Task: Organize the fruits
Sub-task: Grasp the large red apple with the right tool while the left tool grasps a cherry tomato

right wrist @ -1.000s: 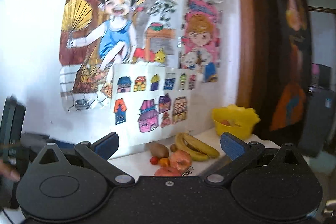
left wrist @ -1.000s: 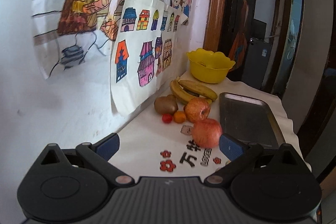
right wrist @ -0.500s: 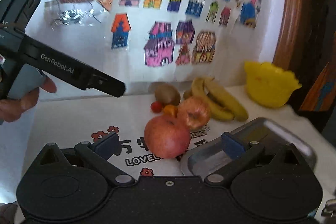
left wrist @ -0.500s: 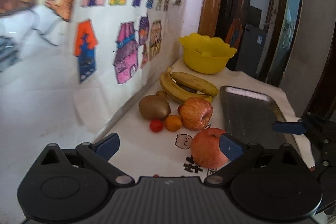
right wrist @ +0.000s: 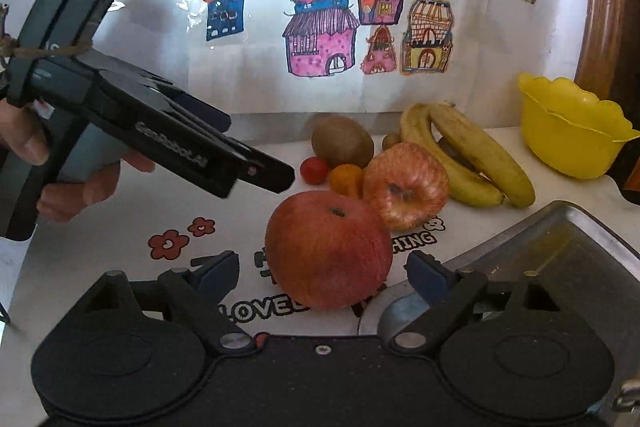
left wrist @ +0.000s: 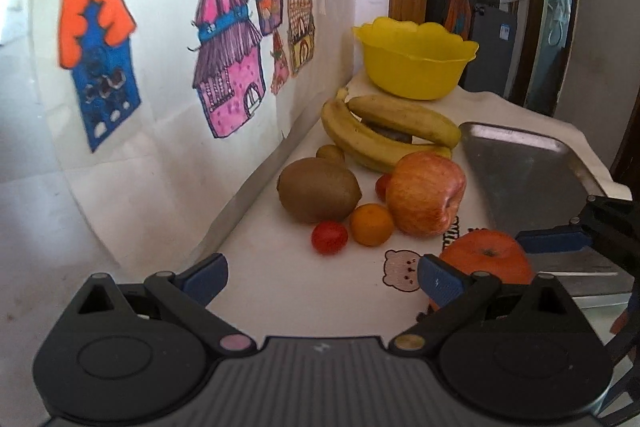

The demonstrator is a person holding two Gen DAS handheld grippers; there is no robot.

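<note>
A big red apple (right wrist: 328, 251) lies on the white tablecloth between the spread fingers of my open right gripper (right wrist: 324, 271), not touched by them. The same red apple (left wrist: 486, 257) shows behind my left gripper's right fingertip (left wrist: 438, 281). My left gripper (left wrist: 320, 279) is open over bare cloth, and a hand holds it in the right wrist view as the left gripper (right wrist: 264, 171). Behind lie a second apple (left wrist: 426, 193), a kiwi (left wrist: 318, 189), a small orange (left wrist: 371, 225), a cherry tomato (left wrist: 329, 237) and bananas (left wrist: 384, 135).
A metal tray (left wrist: 524, 171) lies right of the fruit, its near corner by my right gripper as tray (right wrist: 560, 251). A yellow bowl (left wrist: 414, 61) stands at the table's far end. A wall with children's drawings (left wrist: 228, 67) runs along the left.
Both grippers have come lower and closer to the fruit. The red apple now lies between my right gripper's fingers. The left gripper has moved forward along the wall.
</note>
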